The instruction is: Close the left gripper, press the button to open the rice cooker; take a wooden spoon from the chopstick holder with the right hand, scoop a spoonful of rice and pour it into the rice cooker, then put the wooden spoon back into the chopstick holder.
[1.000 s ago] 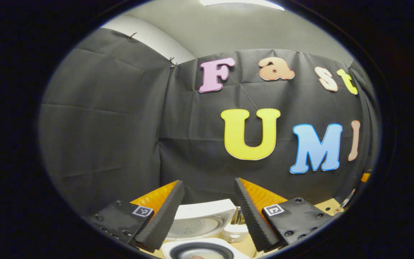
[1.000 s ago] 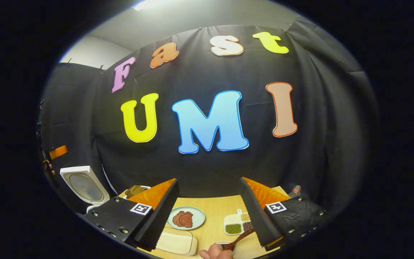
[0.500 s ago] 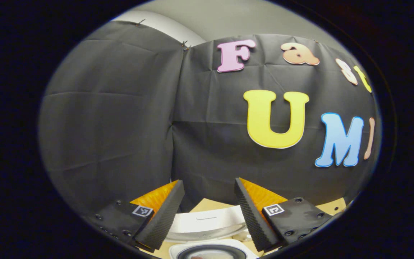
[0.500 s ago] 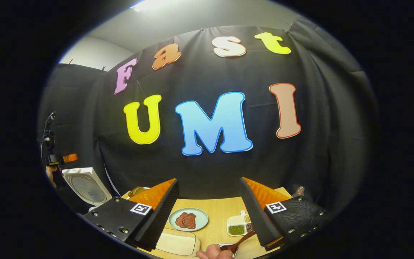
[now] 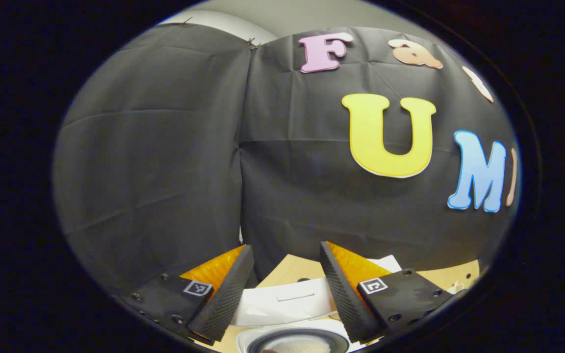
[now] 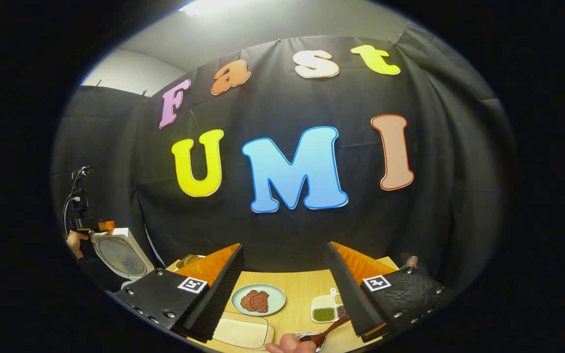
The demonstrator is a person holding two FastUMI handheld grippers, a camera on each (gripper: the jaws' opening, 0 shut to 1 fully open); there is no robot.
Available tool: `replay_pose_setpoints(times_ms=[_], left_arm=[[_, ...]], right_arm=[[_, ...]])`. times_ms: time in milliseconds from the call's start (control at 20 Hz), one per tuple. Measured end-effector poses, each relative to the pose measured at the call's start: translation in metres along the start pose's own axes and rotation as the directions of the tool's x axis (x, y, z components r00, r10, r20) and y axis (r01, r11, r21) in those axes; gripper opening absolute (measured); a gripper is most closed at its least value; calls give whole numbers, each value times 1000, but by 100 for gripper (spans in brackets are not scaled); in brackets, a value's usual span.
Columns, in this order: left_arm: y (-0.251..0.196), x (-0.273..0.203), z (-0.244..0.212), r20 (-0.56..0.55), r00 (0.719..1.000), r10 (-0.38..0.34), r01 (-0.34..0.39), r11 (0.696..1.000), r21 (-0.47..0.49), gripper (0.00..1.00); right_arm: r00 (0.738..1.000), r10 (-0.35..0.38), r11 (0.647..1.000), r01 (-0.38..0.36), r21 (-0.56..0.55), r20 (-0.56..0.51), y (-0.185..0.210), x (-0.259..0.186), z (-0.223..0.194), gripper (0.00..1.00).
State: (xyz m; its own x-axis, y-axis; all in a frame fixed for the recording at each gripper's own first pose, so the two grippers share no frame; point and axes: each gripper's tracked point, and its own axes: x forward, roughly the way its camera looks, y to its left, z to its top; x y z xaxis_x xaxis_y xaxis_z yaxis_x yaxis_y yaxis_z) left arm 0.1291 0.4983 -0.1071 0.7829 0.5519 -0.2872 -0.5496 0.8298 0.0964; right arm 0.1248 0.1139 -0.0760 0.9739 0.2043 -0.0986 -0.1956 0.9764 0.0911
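In the left gripper view my left gripper (image 5: 282, 294) is open with nothing between its fingers. Just beyond them is the white rice cooker lid (image 5: 287, 301), raised, and below it the dark inner pot (image 5: 295, 343) with something pale inside. In the right gripper view the raised lid (image 6: 118, 252) is at far left, with the left gripper (image 6: 101, 226) and a hand at its top edge. My right gripper (image 6: 285, 294) is open above the table. A brown wooden spoon (image 6: 331, 327) lies slanted by its right finger, with a hand (image 6: 285, 347) at the bottom edge touching it.
On the wooden table (image 6: 297, 279) are a pale plate with brown food (image 6: 258, 300), a white divided dish of beans (image 6: 329, 309), a flat white tray (image 6: 241, 331), a bottle (image 6: 411, 261) at right and a shiny rim (image 6: 309, 337) under the spoon.
The left gripper has risen to the top edge of the cooker lid and tipped downward, so the lid now appears from above. The right gripper has hardly moved.
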Motion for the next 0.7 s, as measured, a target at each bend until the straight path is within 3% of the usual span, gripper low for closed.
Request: replay_pose_setpoints(times_ms=[50,300,550,600,700], left_arm=[[-1,-2,-2,-4,1000,10,-10,1000,-7,94],[-8,-26,-8,33,999,23,-23,1000,2,99],[-16,-59,-27,74,997,22,-23,1000,12,90],[-19,-67,-31,84,996,18,-19,1000,17,95],[-23,-81,-42,99,995,16,-18,1000,22,95]], right_arm=[[1000,1,1000,-1,7,-2,0,1,0,100],[1000,3,1000,-3,28,-3,-2,2,-1,100],[1000,21,999,-20,34,-20,5,2,-5,100],[1000,27,999,-27,41,-16,7,0,-4,100],[999,36,998,-36,44,8,10,-2,4,100]])
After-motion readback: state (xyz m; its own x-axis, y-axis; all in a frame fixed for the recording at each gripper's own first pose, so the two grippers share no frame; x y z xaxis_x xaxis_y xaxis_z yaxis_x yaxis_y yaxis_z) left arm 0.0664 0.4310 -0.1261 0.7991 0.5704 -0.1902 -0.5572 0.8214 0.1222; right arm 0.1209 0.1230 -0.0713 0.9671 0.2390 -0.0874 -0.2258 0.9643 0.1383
